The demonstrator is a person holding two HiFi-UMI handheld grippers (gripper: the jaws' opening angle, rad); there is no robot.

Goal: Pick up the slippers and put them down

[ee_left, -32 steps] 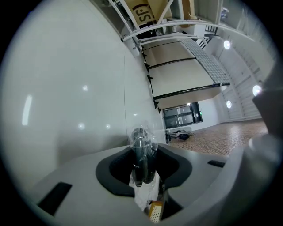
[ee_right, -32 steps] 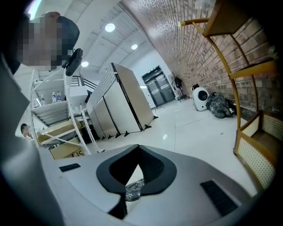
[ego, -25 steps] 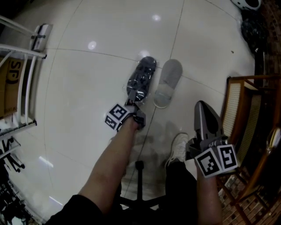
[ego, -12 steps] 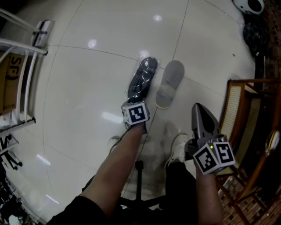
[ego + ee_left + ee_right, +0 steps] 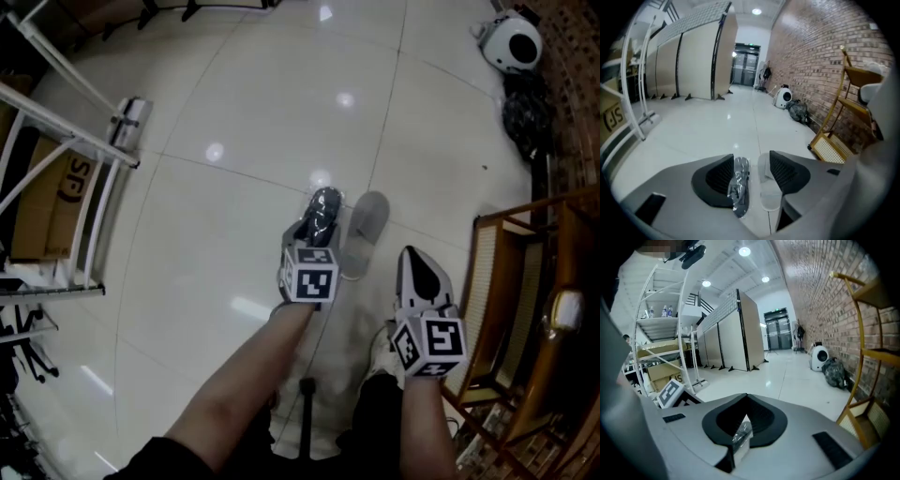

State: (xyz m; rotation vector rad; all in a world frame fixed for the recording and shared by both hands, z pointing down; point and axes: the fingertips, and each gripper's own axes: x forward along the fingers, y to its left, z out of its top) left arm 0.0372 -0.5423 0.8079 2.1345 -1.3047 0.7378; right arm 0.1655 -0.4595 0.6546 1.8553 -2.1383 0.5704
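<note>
Your left gripper [image 5: 754,174] is closing its jaws on nothing. The dark slipper [image 5: 322,208] and gray slipper [image 5: 367,223] lie mid-picture on the floor [image 5: 234,187], just past it, pointing up the frame. Your right gripper [image 5: 746,416] pinches a bit of plastic [image 5: 740,438].

Head cam: high above both tongs, facing steeply down onto the floor [image 5: 187,244]. Left gripper [image 5: 309,246] and right gripper [image 5: 414,267] sit low-centre.

Left gripper cam: tight behind its jaws, facing down the hall. The jaws are closing with nothing between them. Through the gap, beyond the tips, are the wrapped dark slipper [image 5: 322,208] and grey slipper [image 5: 367,225], shared with the head cam.

Right gripper cam: tight behind jaws pinching a plastic-wrapped piece [image 5: 739,437], same heading.

All three share the white round unit [image 5: 514,42] and black bag [image 5: 525,112], far ahead.
</note>
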